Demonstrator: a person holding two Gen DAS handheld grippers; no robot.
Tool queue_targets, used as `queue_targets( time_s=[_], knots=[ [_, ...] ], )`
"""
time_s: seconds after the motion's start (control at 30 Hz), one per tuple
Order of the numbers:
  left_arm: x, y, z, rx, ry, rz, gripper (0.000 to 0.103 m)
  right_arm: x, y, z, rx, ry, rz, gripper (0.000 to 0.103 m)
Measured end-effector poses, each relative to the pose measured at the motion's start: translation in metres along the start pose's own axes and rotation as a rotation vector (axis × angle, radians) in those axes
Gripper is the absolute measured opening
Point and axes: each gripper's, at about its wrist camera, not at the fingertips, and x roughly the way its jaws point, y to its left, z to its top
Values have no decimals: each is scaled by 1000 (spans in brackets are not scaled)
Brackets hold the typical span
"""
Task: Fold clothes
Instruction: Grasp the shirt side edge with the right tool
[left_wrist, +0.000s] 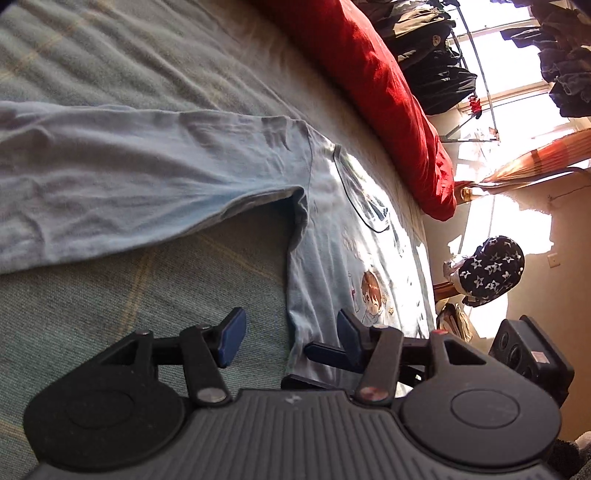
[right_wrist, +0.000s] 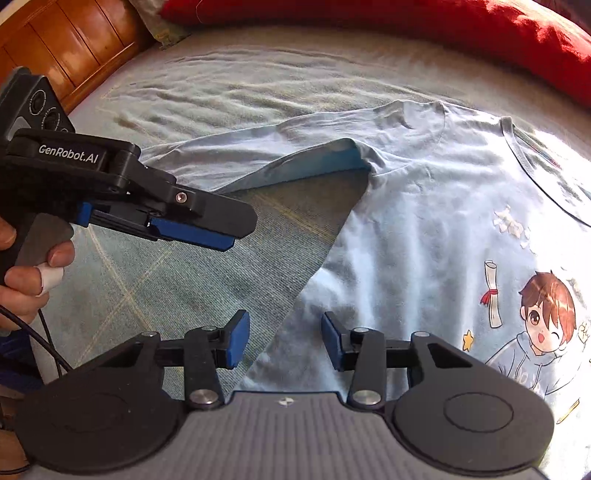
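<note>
A light blue long-sleeved shirt (right_wrist: 424, 221) with a cartoon boy print lies face up on the bed. Its sleeve (left_wrist: 129, 177) stretches out flat to the left. My right gripper (right_wrist: 284, 341) is open low over the shirt's side edge below the armpit, one finger above the sheet and one above the cloth. My left gripper (left_wrist: 291, 336) is open too and straddles the same edge, empty. In the right wrist view the left gripper (right_wrist: 221, 232) shows side-on, a little above the sheet between sleeve and body.
The bed carries a green-grey plaid sheet (right_wrist: 147, 280). A red quilt (right_wrist: 406, 22) lies along the far side, and a wooden headboard (right_wrist: 66, 44) stands at the far left. A hand (right_wrist: 26, 273) holds the left gripper. A clothes rack (left_wrist: 424, 55) stands by the window.
</note>
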Motion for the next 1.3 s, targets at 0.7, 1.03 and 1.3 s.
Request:
queue_targets(
  time_s=[0.7,1.03,1.3],
  knots=[
    [-22,-23,-7,175,-6,196,59,-16,13,-5,89,-11,21,13],
    [43,-94,-33,467,60,398,59,-107,-116,-76,211,-24,-270,36],
    [74,-113,-51,423,64,449,59,-110,-187,-96,304,-92,-286,50]
  ],
)
